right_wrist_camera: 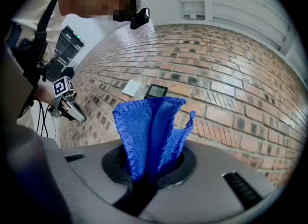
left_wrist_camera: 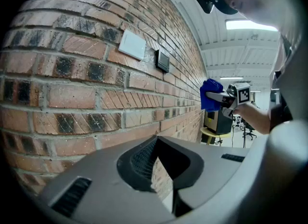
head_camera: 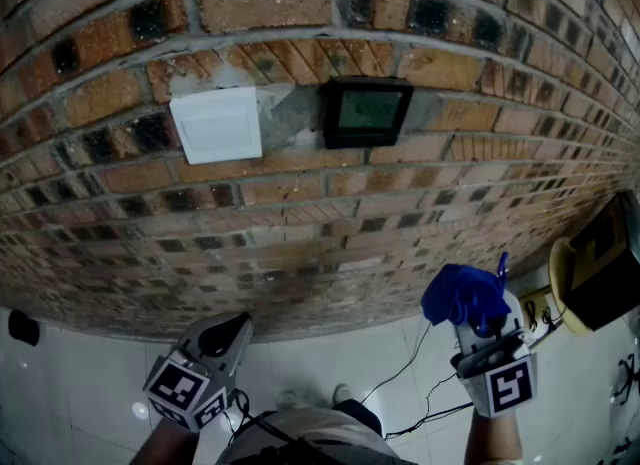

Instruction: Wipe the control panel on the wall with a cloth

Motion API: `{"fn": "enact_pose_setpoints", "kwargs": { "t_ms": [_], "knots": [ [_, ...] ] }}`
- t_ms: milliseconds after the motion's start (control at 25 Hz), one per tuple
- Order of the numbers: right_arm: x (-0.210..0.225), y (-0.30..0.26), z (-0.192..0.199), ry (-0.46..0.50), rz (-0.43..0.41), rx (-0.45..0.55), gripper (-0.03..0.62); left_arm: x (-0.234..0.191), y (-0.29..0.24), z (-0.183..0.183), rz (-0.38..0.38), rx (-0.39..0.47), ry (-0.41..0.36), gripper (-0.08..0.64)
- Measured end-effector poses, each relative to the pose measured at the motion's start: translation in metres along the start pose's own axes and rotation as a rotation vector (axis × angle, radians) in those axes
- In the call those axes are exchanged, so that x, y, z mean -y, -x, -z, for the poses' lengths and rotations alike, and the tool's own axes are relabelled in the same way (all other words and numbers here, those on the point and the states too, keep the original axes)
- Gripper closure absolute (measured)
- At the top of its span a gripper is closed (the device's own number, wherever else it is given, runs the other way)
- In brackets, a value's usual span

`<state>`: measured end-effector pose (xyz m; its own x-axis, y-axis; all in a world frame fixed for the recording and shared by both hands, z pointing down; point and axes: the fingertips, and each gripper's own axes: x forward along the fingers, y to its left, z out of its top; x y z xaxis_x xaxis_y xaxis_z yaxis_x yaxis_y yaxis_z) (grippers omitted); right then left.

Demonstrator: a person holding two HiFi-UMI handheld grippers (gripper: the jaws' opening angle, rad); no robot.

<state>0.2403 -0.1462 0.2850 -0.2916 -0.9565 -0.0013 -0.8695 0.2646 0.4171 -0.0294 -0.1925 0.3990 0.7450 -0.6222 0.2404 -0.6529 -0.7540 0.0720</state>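
Head view looks along a brick wall [head_camera: 300, 203] down to a white tiled floor [head_camera: 330, 353]. The right gripper [head_camera: 480, 321] is clenched on a blue cloth [head_camera: 463, 295], whose folds stand up past its tips. The cloth is clear of the wall. The black panel [head_camera: 365, 111] is mounted on the bricks well above this gripper and to its left, with a grey mortar patch around it. Just left of the panel is a white plate [head_camera: 217, 124].

The left gripper [head_camera: 232, 328] is held low, well to the left of the right one and below the plate. Its own view shows its jaws closed together with nothing between them, pointing along the wall. The bricks are rough, with dark scorched patches and grey joints.

Right of the right gripper, a dark box [head_camera: 605, 263] rests on a yellow stool [head_camera: 560, 283]. Thin black cables [head_camera: 410, 373] trail over the tiles between the two grippers. In the left gripper view a white panelled ceiling [left_wrist_camera: 240, 45] with a strip light [left_wrist_camera: 250, 24] runs beyond the wall.
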Motion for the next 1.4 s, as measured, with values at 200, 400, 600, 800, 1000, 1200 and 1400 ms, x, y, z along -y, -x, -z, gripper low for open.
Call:
{"fn": "enact_pose_setpoints", "kwargs": {
  "t_ms": [200,400,600,800,1000,1200,1400],
  "knots": [
    [0.056,-0.021,-0.031,0.202,-0.060,0.034,0.505,0.019,-0.014,-0.009,-0.086,0.011,0.041,0.559],
    [0.091,-0.052,-0.067,0.366,-0.098,0.165,0.505,0.043,-0.021,-0.005,-0.204,0.021,0.090,0.560],
    [0.064,-0.072,-0.115,0.497,-0.133,0.345,0.505,0.065,-0.005,0.011,-0.294,0.025,0.133,0.559],
    [0.033,-0.091,-0.158,0.704,-0.118,0.421,0.505,0.064,0.022,0.032,-0.355,0.001,0.141,0.558],
    [0.019,-0.117,-0.182,0.809,-0.065,0.397,0.505,0.052,0.050,0.052,-0.380,-0.030,0.128,0.558],
    [0.005,-0.141,-0.180,0.889,0.003,0.312,0.506,0.035,0.068,0.058,-0.359,-0.024,0.134,0.560],
    [-0.002,-0.159,-0.174,0.998,0.115,0.226,0.505,0.019,0.083,0.057,-0.339,-0.003,0.135,0.559]
  ]
}}
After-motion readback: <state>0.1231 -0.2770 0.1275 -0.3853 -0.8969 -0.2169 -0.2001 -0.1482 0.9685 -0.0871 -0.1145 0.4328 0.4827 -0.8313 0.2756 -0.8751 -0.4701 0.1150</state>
